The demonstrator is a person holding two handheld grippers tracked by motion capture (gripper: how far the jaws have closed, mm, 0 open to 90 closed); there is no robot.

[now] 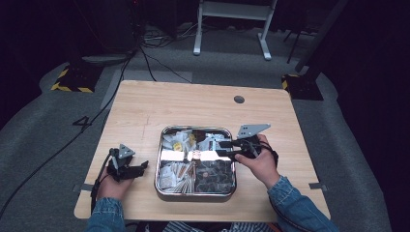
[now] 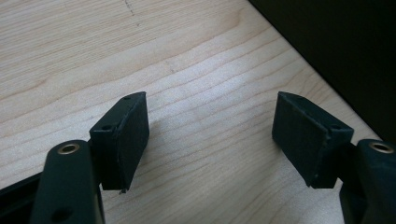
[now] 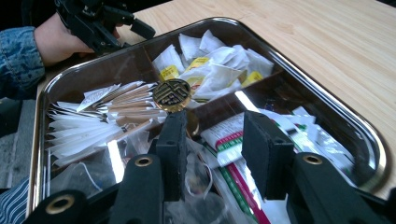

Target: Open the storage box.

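While the right gripper (image 1: 227, 148) is hovering over the tray (image 1: 158, 164), the entry reads as follows.

Carrier: wooden table (image 1: 145, 108), with the four-compartment steel tray sitting near its front edge, about mid-width.
Contents, far-left compartment: white and yellow tea-bag sachets (image 3: 212, 65).
Contents, near-left compartment: slim paper sticks (image 3: 105, 116), fanned out.
Contents, far-right compartment: flat printed packets (image 3: 233, 140), red and green on white.
Contents, near-right compartment: dark crinkled packets (image 1: 215, 176).
Centre knob: round patterned knob (image 3: 172, 94), standing where the dividers cross.
Right gripper: jaws standing part-way apart, nothing between the pads, poised above the printed packets beside the knob.
Left gripper (image 2: 210, 135): jaws standing wide apart and empty, resting over bare wood near the table's front-left corner, left of the tray.
Handling note: one packet is probably being singled out; lowering the pads astride a single raised edge, clear of the knob and dividers, should be avoiding a double pick.
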